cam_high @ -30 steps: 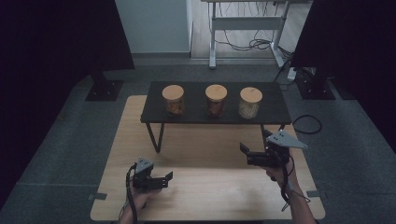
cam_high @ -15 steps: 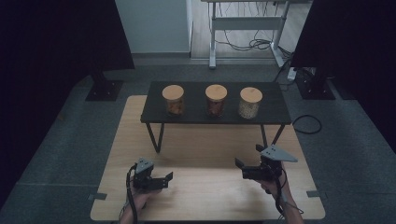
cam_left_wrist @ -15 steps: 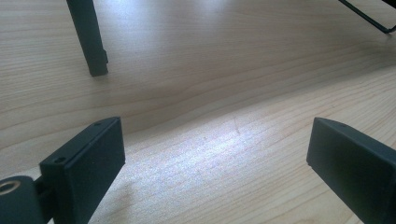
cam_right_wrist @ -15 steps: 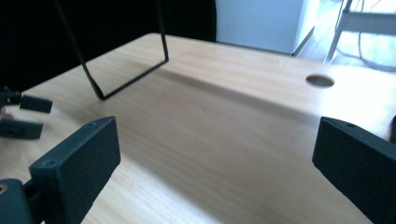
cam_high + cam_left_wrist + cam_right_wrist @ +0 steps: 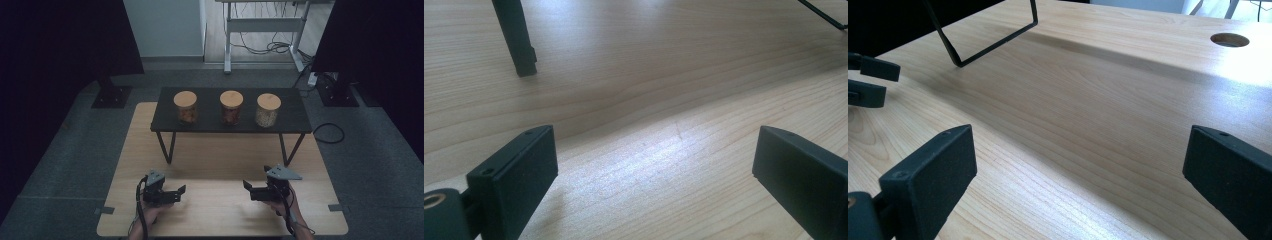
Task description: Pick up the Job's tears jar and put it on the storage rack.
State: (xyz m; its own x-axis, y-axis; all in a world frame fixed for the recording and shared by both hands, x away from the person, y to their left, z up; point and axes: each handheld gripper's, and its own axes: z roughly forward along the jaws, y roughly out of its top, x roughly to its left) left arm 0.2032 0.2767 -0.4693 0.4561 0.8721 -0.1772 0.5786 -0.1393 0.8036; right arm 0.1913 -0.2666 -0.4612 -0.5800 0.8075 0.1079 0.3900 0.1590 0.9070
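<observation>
Both grippers, left point(image 5: 181, 190) and right point(image 5: 246, 185), gape wide, seemingly just above the wooden table point(image 5: 220, 160).

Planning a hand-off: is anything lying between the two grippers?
No. In the high view, bare light wooden tabletop separates the left gripper from the right gripper.

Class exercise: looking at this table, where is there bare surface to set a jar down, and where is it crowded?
Free: the wooden table between the left gripper and right gripper, and between them and the black shelf's legs. Crowded: the black shelf, where three jars stand in a row, with narrow gaps between them.
</observation>
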